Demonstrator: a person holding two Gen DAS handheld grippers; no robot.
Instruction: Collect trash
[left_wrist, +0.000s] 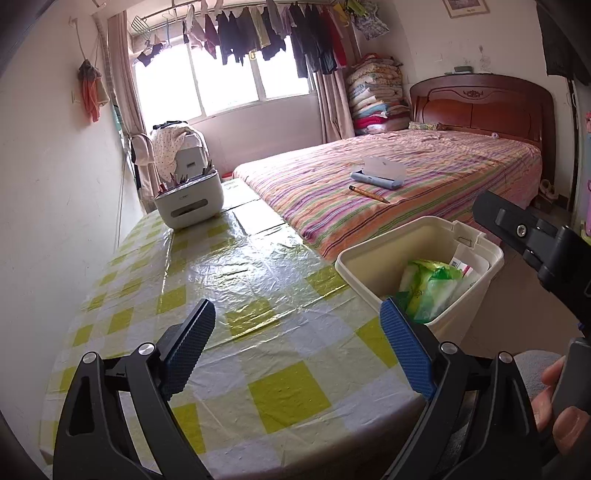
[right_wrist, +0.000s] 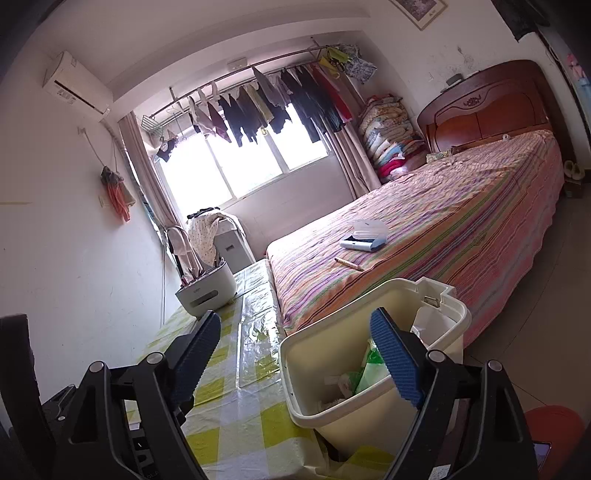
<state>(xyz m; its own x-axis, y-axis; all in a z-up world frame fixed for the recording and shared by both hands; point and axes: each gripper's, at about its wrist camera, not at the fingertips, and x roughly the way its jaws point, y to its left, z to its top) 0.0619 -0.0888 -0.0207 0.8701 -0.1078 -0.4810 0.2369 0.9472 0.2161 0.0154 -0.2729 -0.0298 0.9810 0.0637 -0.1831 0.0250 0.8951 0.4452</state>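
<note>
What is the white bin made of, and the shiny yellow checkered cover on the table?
The bin looks like hard plastic: smooth, matte cream walls with a moulded rim and a small hinge notch. The table cover seems to be thin plastic or vinyl sheet: it is glossy, throws back window light, and shows fine wrinkles and fold creases. Neither can be told for sure by look alone.

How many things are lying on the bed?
2 that I can see: a pencil near the bed's front edge, and an open blue case just behind it. Small things farther back may be hidden.
</note>
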